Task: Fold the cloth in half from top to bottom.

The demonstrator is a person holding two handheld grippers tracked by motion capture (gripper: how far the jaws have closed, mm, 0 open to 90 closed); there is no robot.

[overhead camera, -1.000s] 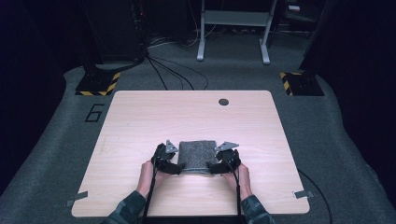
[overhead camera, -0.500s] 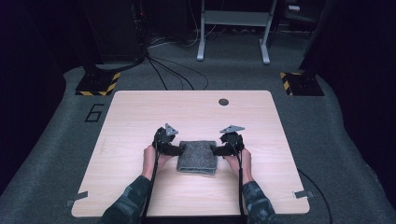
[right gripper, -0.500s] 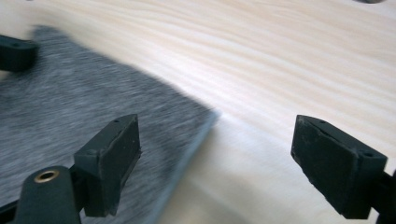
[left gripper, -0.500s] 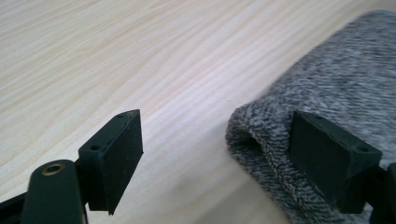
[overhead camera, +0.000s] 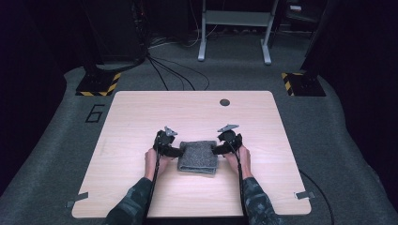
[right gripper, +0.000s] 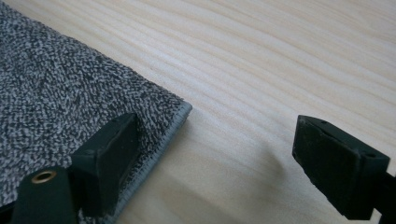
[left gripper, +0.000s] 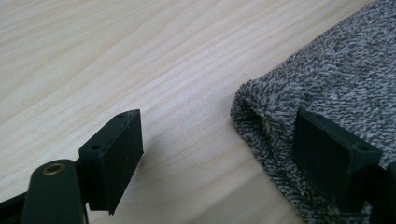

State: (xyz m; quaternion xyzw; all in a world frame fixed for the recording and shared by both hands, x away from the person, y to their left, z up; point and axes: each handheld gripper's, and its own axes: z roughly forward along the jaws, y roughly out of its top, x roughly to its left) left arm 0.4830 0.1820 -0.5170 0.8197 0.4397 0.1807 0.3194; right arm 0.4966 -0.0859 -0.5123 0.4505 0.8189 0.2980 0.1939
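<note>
I have the folded towel (overhead camera: 198, 157) lying mid-table (overhead camera: 141, 112), my left gripper (overhead camera: 174, 152) at its left edge and right gripper (overhead camera: 218, 149) at its right, both wide with nothing clamped, and only a dark disc (overhead camera: 225, 102) far back, nothing in my way.

It looks like a lab or recording studio: a pale wooden counter (overhead camera: 141, 122) stands alone on grey carpet (overhead camera: 347, 140) marked with a "6" (overhead camera: 95, 113), dark surroundings, hazard-striped stand bases (overhead camera: 98, 84) upper left and right, cables (overhead camera: 173, 70) trailing behind.
</note>
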